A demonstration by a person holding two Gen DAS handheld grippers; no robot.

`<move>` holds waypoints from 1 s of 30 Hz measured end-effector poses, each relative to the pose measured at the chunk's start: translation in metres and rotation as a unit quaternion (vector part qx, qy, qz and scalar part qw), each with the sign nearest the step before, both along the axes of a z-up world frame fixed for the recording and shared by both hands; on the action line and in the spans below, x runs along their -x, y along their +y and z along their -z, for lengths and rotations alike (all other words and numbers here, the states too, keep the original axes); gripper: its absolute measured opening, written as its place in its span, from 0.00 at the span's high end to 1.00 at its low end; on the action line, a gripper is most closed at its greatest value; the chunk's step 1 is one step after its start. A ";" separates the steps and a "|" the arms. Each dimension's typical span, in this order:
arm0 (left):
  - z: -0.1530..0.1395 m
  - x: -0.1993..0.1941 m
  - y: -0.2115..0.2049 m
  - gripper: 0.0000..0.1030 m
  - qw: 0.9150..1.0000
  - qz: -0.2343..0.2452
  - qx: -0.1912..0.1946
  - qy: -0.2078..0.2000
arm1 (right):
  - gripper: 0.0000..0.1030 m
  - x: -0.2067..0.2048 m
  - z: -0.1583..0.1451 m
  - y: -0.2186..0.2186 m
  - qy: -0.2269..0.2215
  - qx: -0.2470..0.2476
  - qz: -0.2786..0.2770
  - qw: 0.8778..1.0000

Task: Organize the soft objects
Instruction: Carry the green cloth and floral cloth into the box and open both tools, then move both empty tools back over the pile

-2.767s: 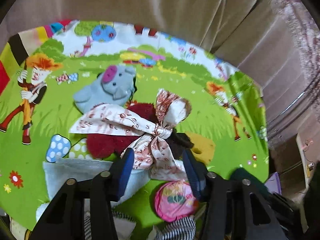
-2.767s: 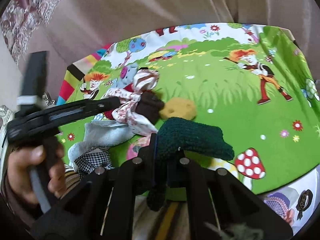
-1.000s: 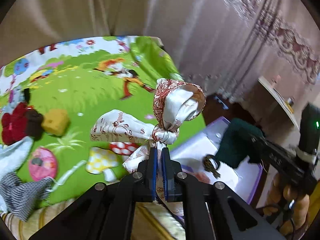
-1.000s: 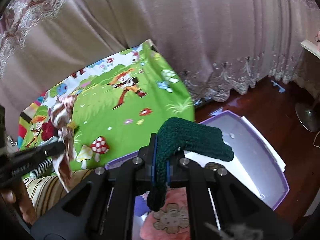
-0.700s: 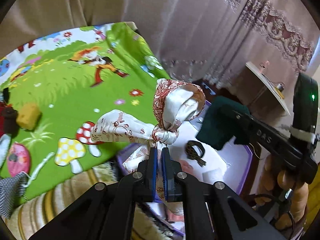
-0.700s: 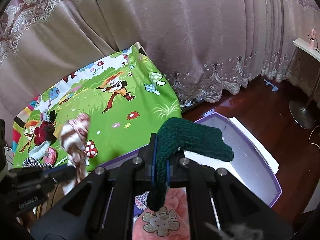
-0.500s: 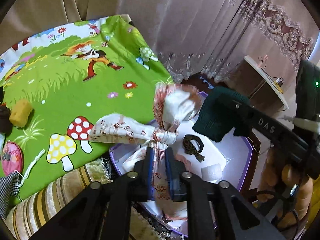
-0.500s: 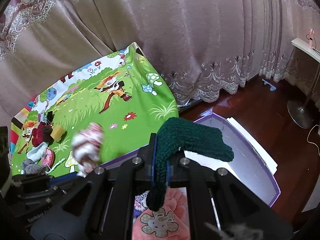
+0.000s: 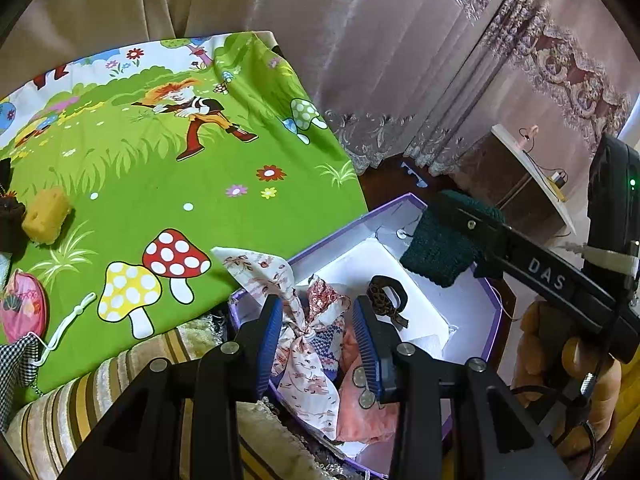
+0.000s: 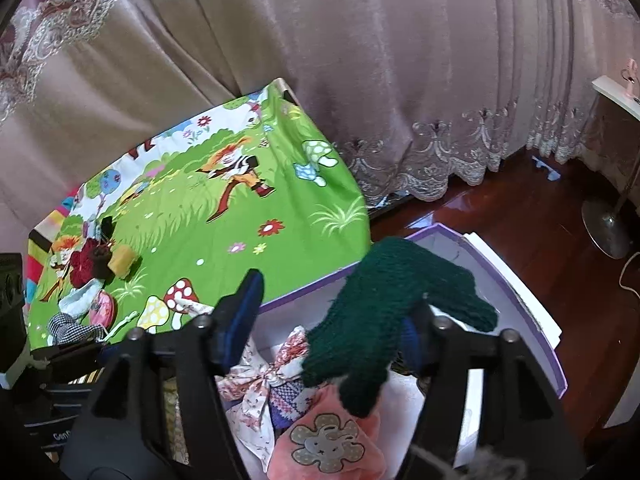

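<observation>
Scarf and knitted hat at the purple box, both pairs of jaws spread.

Over the purple box [image 9: 404, 204] beside the green play mat [image 9: 160, 184], my left gripper [image 9: 318, 336] stood with its jaws wide apart; the floral scarf [image 9: 304, 332] lay between them, in the box, one end draped over the rim. My right gripper [image 10: 332, 320] was spread too, and the dark green knitted hat [image 10: 392, 312] hung loose between its jaws above the pink cloth [image 10: 328, 444]; whether it touched a pad I could not tell. Both pieces looked light, limp and a little slippery, so I judged the scarf's knot and the hat's thick folded edge the surest places to pinch. A yellow sponge [image 9: 46, 216] waited on the mat.
</observation>
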State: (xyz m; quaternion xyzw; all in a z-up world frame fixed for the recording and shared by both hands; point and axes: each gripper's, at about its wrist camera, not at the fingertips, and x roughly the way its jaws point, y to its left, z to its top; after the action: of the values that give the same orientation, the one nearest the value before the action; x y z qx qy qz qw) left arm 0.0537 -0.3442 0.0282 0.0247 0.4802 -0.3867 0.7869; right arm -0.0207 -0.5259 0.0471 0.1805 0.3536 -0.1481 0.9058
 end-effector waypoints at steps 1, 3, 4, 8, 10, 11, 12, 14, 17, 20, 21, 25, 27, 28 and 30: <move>0.000 0.000 0.001 0.63 1.000 -0.001 0.002 0.000 | 0.25 -0.002 -0.001 0.001 0.001 0.001 -0.005 1.000; -0.001 -0.001 0.004 0.63 1.000 -0.003 0.005 0.000 | 0.18 -0.005 -0.001 0.003 0.007 0.003 -0.013 1.000; -0.002 -0.002 0.005 0.63 1.000 -0.004 0.007 -0.001 | 0.14 -0.008 0.000 0.004 0.015 0.008 -0.015 1.000; -0.002 -0.005 0.008 0.63 1.000 -0.009 0.013 0.002 | 0.13 -0.023 0.009 0.018 0.090 0.081 -0.041 0.992; -0.003 -0.006 0.009 0.63 1.000 -0.010 0.015 0.001 | 0.12 -0.026 0.013 0.022 0.108 0.099 -0.046 0.988; -0.003 -0.006 0.010 0.63 1.000 -0.011 0.016 0.001 | 0.12 -0.026 0.015 0.021 0.115 0.091 -0.050 0.988; -0.003 -0.007 0.010 0.63 1.000 -0.012 0.016 0.001 | 0.12 -0.026 0.017 0.020 0.119 0.088 -0.055 0.988; -0.003 -0.008 0.012 0.63 1.000 -0.014 0.019 0.001 | 0.11 -0.024 0.014 0.020 0.109 0.081 -0.063 0.989; -0.004 -0.011 0.015 0.63 1.000 -0.019 0.024 0.004 | 0.07 -0.022 0.007 0.018 0.097 0.067 -0.059 0.991; -0.007 -0.011 0.018 0.63 0.999 -0.021 0.028 0.001 | 0.07 -0.023 0.007 0.014 0.103 0.064 -0.049 0.991; -0.008 -0.011 0.020 0.63 0.999 -0.022 0.030 0.000 | 0.07 -0.021 0.004 0.012 0.094 0.058 -0.042 0.993; -0.009 -0.013 0.026 0.63 0.999 -0.030 0.034 0.000 | 0.07 -0.020 -0.003 0.017 0.085 0.063 -0.042 0.993; -0.010 -0.014 0.029 0.63 0.999 -0.033 0.036 -0.001 | 0.07 -0.021 -0.003 0.023 0.082 0.071 -0.049 0.993; -0.011 -0.016 0.033 0.63 0.999 -0.037 0.038 -0.002 | 0.07 -0.022 -0.004 0.026 0.079 0.072 -0.052 0.993; -0.013 -0.019 0.039 0.63 0.998 -0.046 0.040 -0.003 | 0.07 -0.025 -0.005 0.031 0.076 0.070 -0.058 0.993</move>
State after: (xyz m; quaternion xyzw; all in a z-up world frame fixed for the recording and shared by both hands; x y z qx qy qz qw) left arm 0.0729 -0.3048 0.0409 -0.0274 0.4623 -0.3693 0.8057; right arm 0.0040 -0.4944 0.0525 0.0841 0.4198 -0.1329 0.8939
